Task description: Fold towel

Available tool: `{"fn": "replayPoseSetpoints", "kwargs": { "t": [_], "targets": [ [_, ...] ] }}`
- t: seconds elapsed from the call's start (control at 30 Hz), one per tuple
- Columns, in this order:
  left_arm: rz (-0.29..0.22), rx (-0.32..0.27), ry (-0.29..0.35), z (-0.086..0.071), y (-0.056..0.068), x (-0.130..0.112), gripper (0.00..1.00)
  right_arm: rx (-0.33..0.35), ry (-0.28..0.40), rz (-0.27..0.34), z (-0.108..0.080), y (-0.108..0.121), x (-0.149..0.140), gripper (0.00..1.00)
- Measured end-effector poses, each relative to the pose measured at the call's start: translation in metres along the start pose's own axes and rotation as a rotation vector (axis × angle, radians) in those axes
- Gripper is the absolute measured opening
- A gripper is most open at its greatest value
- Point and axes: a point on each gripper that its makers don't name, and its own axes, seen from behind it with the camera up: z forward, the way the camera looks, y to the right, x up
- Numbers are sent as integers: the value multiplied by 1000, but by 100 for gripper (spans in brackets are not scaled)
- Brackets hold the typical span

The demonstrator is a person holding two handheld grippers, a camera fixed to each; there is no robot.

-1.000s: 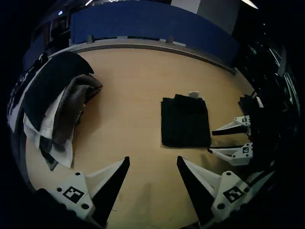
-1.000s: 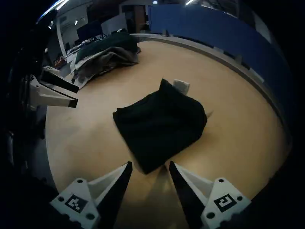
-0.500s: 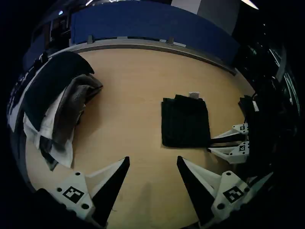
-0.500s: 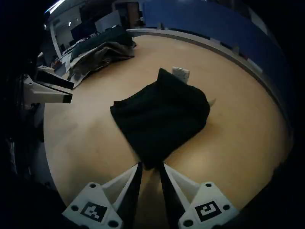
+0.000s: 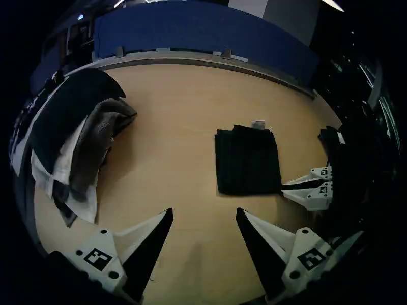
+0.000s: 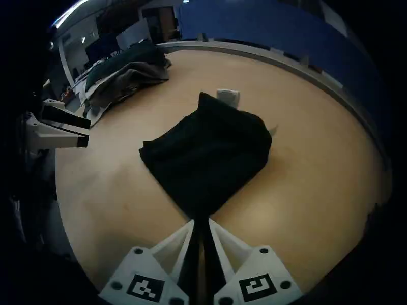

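Observation:
A black towel (image 5: pixel 247 160), folded into a rectangle, lies flat on the wooden table (image 5: pixel 173 101). A small white tag (image 5: pixel 258 123) pokes out at its far edge. My left gripper (image 5: pixel 203 211) hovers open over bare wood, short of the towel's near left side, with nothing between its fingers. In the left gripper view my right gripper (image 5: pixel 285 184) sits at the towel's near right corner, fingers together. In the right gripper view that gripper (image 6: pixel 202 219) is shut on the nearest corner of the towel (image 6: pixel 208 150). The left gripper (image 6: pixel 87 133) shows open at the left edge there.
A heap of dark, grey and white cloths (image 5: pixel 76 137) lies on the table's left side, seen far off as the cloth heap (image 6: pixel 124 71) in the right gripper view. A blue partition (image 5: pixel 203 30) runs behind the table's far edge.
My right gripper has closed from open onto the towel's near corner. The left gripper has stayed where it was, open.

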Motion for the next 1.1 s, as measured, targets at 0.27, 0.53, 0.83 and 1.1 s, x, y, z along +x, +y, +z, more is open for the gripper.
{"fn": "replayPoseSetpoints", "kwargs": {
  "t": [0.27, 0.53, 0.83, 1.1],
  "targets": [
    [-2, 1, 3, -2, 0, 2, 92, 9, 30, -6, -8, -2, 11, 2],
    [2, 1, 9, -5, 2, 6, 92, 9, 104, -37, -28, 2, 42, 2],
    [6, -2, 28, -5, 3, 14, 92, -2, 215, -101, -69, 11, 90, 2],
    [8, -4, 39, -7, 5, 20, 92, -11, 290, -159, -102, 17, 122, 2]
  ]
}}
